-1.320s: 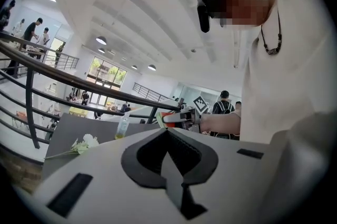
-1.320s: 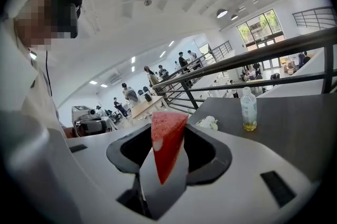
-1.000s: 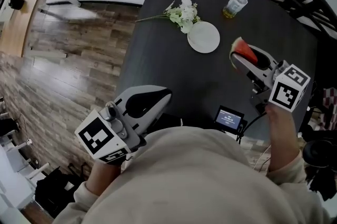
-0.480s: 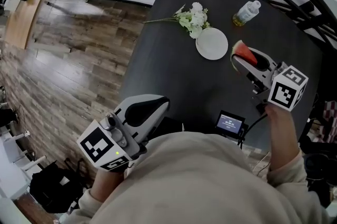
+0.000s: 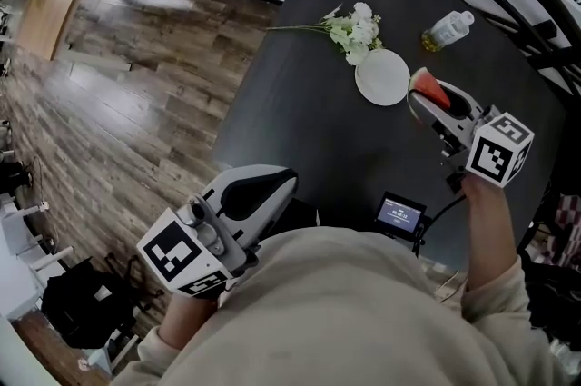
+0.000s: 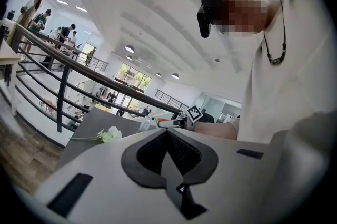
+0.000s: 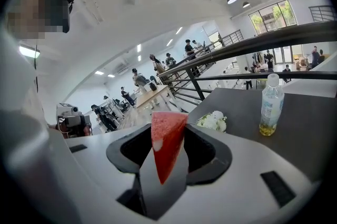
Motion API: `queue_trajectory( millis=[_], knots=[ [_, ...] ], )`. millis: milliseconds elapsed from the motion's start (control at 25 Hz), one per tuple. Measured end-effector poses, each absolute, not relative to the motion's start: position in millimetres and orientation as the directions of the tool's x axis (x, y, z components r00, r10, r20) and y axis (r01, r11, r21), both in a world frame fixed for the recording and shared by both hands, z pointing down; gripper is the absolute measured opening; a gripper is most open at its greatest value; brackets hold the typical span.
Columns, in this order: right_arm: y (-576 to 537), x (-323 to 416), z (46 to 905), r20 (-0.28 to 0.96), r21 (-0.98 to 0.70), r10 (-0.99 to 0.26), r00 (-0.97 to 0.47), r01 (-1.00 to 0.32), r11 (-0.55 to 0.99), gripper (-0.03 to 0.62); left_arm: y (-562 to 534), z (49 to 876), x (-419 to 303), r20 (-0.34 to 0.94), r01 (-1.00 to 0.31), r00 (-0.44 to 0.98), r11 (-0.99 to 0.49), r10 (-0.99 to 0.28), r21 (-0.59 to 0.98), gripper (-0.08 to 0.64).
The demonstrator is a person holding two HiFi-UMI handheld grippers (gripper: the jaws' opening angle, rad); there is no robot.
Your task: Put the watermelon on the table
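right gripper (image 5: 423,102): fingers clenched on red triangular watermelon wedge (image 7: 167,144) | over dark tabletop (image 5: 300,94), near round white plate (image 5: 382,76) | left gripper (image 6: 168,132): fingers pressed together, empty

No legible text, device screen (image 5: 398,214) too small, bottle label (image 7: 271,107) blurred

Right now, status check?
Left gripper shut, empty. Right gripper shut on watermelon slice, over table. White plate close beside.

A red watermelon slice (image 5: 428,91), a white plate (image 5: 382,77) and white flowers (image 5: 356,30) showed against the black table (image 5: 300,121); the floor (image 5: 136,112) was brown wood-grain.
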State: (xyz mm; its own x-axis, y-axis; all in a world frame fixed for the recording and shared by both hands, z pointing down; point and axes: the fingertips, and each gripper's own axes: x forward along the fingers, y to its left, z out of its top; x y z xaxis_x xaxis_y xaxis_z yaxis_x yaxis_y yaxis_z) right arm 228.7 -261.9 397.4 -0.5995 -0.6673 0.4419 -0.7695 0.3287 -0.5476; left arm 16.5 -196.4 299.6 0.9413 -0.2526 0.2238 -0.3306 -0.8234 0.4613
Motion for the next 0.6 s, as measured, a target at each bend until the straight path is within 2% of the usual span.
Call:
queue_trajectory(
  millis=[600],
  knots=[
    [-270,223,432,0.506,-0.510,-0.625,-0.594,-0.791,0.338,0.196,-190,305,8,0.187,-0.351,0.936,-0.781,-0.297,0.516,0.006]
  ],
)
